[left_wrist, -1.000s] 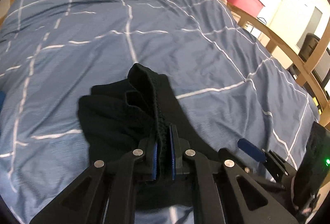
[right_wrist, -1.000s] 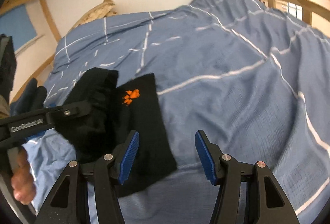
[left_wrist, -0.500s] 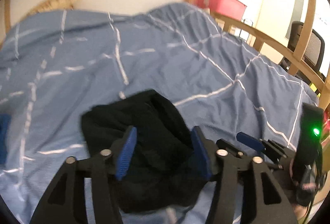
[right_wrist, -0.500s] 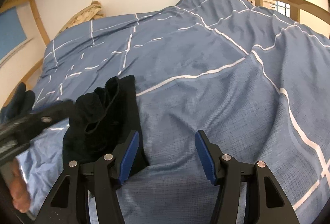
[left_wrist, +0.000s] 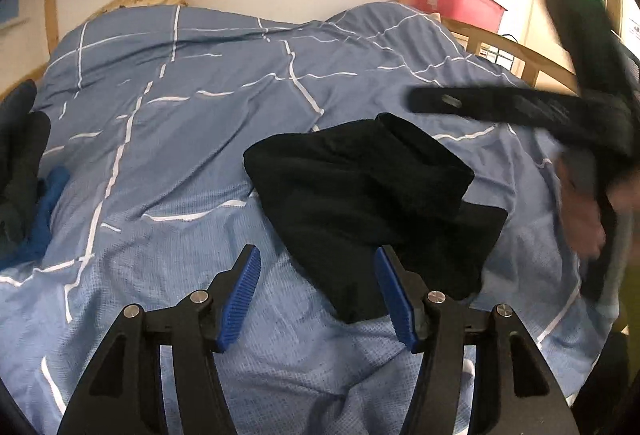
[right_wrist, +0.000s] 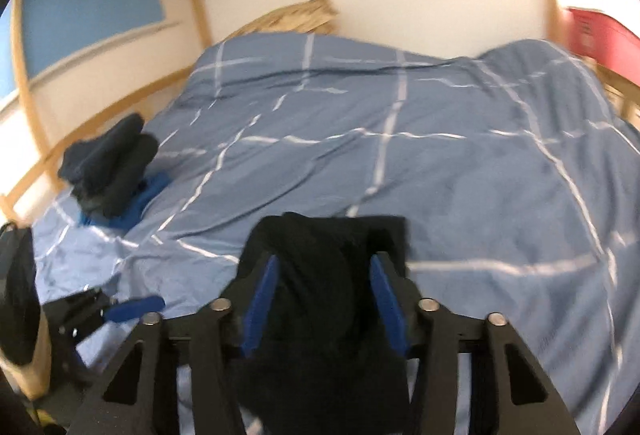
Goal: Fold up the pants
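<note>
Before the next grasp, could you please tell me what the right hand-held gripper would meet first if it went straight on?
Probably the black pants, already between the closing right hand-held gripper; depth is unclear.

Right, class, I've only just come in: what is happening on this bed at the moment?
A person with a gripper in each hand is folding black pants on a blue checked duvet. The left gripper is open beside the bundle, gripping nothing. The right gripper is closing with the pants between its jaws. Other folded dark clothes sit at the bed's far left.
</note>
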`<state>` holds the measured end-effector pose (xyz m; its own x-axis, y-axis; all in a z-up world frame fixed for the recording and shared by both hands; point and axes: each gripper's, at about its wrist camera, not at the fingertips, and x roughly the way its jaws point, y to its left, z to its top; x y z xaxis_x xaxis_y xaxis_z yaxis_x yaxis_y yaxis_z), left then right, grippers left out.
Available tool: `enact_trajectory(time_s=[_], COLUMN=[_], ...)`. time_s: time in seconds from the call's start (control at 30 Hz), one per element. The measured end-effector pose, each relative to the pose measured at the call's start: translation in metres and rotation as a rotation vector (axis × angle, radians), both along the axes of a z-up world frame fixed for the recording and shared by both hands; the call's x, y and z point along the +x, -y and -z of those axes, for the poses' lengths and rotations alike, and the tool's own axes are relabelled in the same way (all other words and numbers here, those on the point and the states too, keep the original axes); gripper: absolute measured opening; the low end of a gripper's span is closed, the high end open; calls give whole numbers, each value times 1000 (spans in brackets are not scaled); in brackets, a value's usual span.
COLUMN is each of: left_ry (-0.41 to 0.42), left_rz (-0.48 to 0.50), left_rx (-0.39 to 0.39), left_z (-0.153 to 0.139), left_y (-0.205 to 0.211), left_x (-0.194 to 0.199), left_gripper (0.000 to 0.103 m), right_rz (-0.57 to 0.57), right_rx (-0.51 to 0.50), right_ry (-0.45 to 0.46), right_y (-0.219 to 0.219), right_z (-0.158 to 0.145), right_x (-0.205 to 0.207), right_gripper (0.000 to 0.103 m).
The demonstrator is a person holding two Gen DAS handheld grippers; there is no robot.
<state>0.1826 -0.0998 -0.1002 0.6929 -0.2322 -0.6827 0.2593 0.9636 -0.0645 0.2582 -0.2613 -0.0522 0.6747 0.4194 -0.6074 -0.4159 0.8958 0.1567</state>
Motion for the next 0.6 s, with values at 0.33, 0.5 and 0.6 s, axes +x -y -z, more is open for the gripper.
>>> enact_trajectory(time_s=[0.33, 0.5, 0.6], left_ry=[-76, -105, -105], left_rz=[13, 7, 33], left_rx=[-6, -38, -31], left_z=[24, 33, 34], left_y=[5, 2, 7], left_x=[14, 19, 15], left_gripper=[53, 52, 52], right_rz=[-86, -92, -77], right_rx=[-119, -122, -114], right_ry=[-153, -196, -222], right_y=[-27, -21, -12], right_z=[30, 40, 44], right_x=[70, 75, 76], right_gripper=[41, 41, 41])
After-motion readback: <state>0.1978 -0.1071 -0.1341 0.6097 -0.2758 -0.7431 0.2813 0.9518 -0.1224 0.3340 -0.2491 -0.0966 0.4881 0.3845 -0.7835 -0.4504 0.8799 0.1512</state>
